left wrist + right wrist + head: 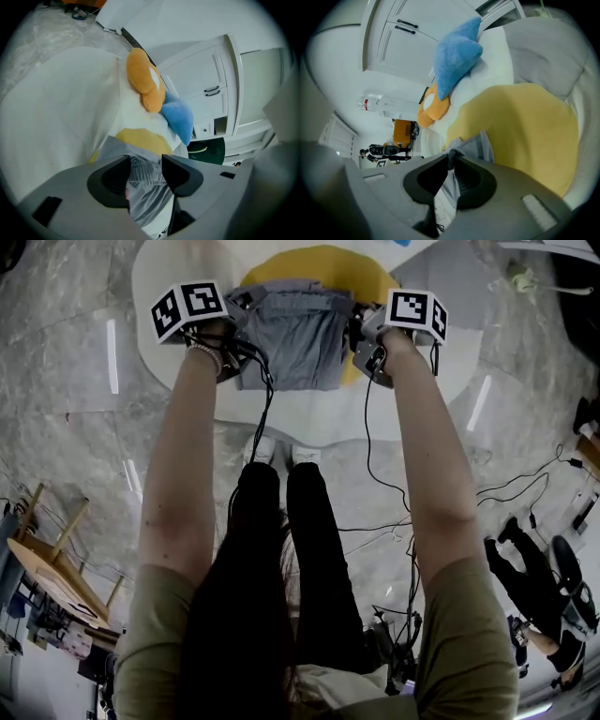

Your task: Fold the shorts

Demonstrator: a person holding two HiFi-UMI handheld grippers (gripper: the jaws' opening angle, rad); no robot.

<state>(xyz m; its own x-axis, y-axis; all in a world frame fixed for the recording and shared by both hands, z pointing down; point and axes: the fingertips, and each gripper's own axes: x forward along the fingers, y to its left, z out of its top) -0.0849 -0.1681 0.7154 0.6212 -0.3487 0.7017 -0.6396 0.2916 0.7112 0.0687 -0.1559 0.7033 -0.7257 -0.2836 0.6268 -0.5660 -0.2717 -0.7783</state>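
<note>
Left gripper (146, 164) at eleven o'clock, jaws apart around the shorts (295, 334); right gripper (451, 157) at one o'clock pinches their edge tight.

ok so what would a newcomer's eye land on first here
The grey shorts lie on a yellow cloth on a white surface, straight ahead of the person. The right gripper pinches their edge, while the left gripper has its jaws apart with fabric between them. Behind them a blue cushion and an orange cushion stand out.
</note>
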